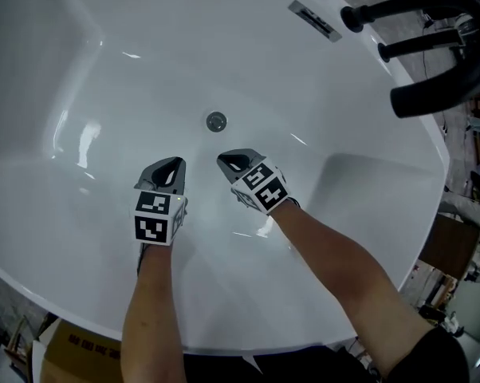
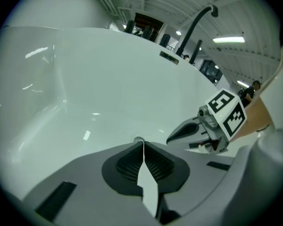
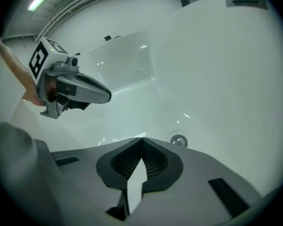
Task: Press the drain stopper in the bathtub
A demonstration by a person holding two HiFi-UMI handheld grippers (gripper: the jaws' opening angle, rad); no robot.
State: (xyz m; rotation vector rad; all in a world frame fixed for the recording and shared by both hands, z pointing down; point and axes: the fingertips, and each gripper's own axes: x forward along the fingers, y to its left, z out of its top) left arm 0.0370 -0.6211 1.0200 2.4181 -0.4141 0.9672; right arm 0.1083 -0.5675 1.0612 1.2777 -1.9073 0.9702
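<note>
Left gripper (image 1: 171,167) hovers inside the tub (image 1: 80,70), jaws pressed together on nothing. The stopper (image 1: 216,121) sits in the tub floor just ahead, between both tips. Right gripper (image 1: 226,161), likewise closed and empty, is nearer it.

The grey left gripper (image 1: 168,168) with its black-and-white marker cube is pointed straight forward, and its fingers (image 2: 127,163) are pressed together with nothing between them. The grey right gripper (image 1: 226,161) is held just beside it, apart, and is turned slightly toward it; its fingers (image 3: 155,161) are also closed and empty. The bare left forearm (image 1: 152,317) and the bare right forearm (image 1: 336,254) are stretched forward and down.
</note>
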